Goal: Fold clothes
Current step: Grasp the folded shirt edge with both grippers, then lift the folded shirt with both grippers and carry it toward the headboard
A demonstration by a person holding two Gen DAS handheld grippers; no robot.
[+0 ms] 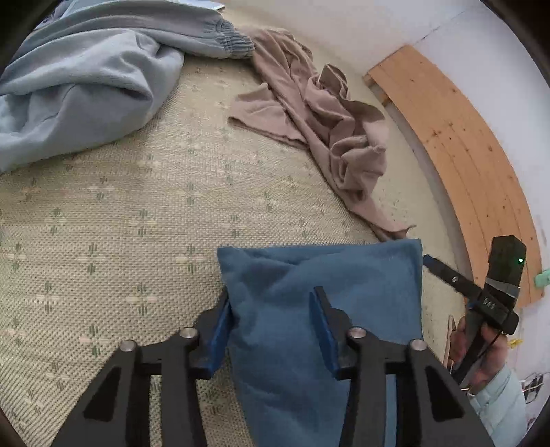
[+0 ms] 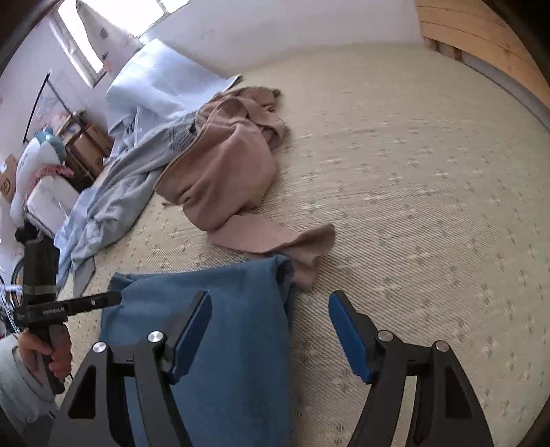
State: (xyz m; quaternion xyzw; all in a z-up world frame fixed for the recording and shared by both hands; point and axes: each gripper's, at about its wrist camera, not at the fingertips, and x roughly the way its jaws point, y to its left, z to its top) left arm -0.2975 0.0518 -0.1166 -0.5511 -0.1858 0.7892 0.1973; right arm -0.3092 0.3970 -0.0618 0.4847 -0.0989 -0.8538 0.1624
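Note:
A folded dark blue cloth (image 1: 309, 275) (image 2: 223, 285) lies flat on the woven bed mat (image 1: 137, 223) (image 2: 412, 172). My left gripper (image 1: 271, 326) stands open over the cloth's near left part, with cloth between its blue pads but not pinched. In the right wrist view the left gripper (image 2: 113, 298) shows side-on, its tip at the cloth's left corner. My right gripper (image 2: 270, 330) is open over the cloth's right edge, one finger above the cloth and the other above bare mat. From the left wrist, the right gripper (image 1: 431, 263) has its tip by the cloth's far right corner.
A crumpled pink-brown garment (image 1: 326, 120) (image 2: 227, 165) lies just beyond the blue cloth, one end touching it. A light blue garment (image 1: 86, 86) (image 2: 113, 192) is heaped farther off. A wooden headboard (image 1: 447, 137) (image 2: 481, 27) borders the bed. Boxes and a plush toy (image 2: 37, 151) stand off the bed.

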